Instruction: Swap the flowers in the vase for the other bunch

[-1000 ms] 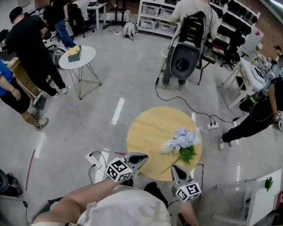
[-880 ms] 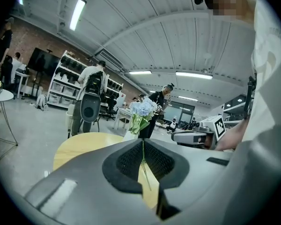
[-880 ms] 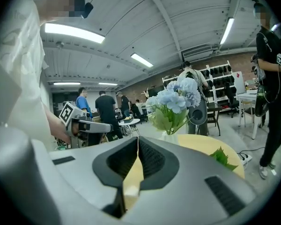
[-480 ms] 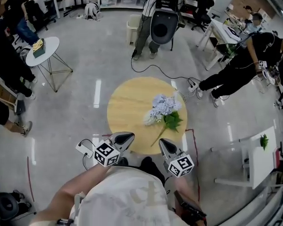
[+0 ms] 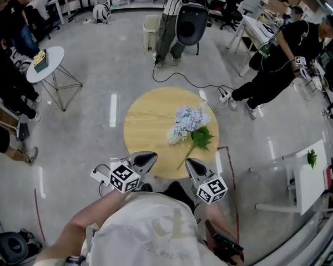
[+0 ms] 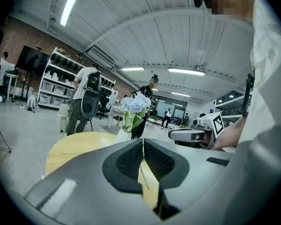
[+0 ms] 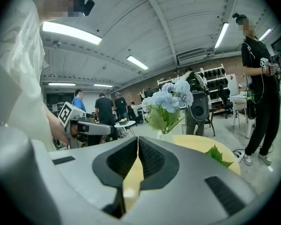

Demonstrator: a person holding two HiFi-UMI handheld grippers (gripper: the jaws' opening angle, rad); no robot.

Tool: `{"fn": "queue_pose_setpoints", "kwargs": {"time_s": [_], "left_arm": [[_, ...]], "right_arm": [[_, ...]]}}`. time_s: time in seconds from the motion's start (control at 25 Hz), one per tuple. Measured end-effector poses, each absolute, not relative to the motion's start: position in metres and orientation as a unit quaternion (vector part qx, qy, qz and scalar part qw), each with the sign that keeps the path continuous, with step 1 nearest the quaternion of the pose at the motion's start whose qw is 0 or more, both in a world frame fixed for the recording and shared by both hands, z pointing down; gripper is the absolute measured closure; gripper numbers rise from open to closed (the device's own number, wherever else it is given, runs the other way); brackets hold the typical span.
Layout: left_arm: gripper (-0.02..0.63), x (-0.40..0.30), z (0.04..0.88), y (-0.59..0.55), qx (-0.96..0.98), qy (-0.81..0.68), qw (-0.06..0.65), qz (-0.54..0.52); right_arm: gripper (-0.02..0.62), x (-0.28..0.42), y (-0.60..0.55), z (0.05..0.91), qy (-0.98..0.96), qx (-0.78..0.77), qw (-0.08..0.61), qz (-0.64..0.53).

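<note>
A round wooden table [image 5: 144, 121] bears a bunch of pale blue flowers [image 5: 187, 119] standing in a white vase [image 7: 165, 135]. A second bunch, showing green leaves [image 5: 202, 138] and a long stem, lies flat on the table beside it. My left gripper [image 5: 149, 158] hovers at the table's near edge, jaws shut and empty. My right gripper [image 5: 190, 164] is beside it, also shut with nothing held. In the left gripper view the flowers [image 6: 135, 104] rise beyond the closed jaws [image 6: 143, 142]. In the right gripper view the flowers [image 7: 171, 100] stand ahead and a green leaf [image 7: 218, 154] lies to the right.
Several people stand around the room, one close on the right [image 5: 277, 65] and one carrying a large black pack [image 5: 187, 18]. A power strip with cable [image 5: 224, 96] lies on the floor behind the table. A small white side table [image 5: 47, 60] stands left, a white table [image 5: 308, 176] right.
The head view has swung so the wooden table sits higher and further left in frame. The left gripper has drifted a little along the near edge. Both grippers stay shut.
</note>
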State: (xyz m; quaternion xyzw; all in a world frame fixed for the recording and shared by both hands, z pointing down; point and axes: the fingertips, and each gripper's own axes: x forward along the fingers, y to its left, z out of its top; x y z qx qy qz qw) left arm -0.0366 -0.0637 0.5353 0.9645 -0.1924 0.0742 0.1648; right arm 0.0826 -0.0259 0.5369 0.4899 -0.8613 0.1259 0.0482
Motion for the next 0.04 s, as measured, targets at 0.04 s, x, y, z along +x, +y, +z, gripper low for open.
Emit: {"fn": "queue_pose_setpoints", "kwargs": {"time_s": [0.04], "left_arm": [[0.592, -0.0371, 0.5354, -0.0641, 0.964, -0.193, 0.166, 0.075]], "right_arm": [[0.584, 0.0820, -0.0269, 0.5360, -0.862, 0.489, 0.047, 0.126]]}}
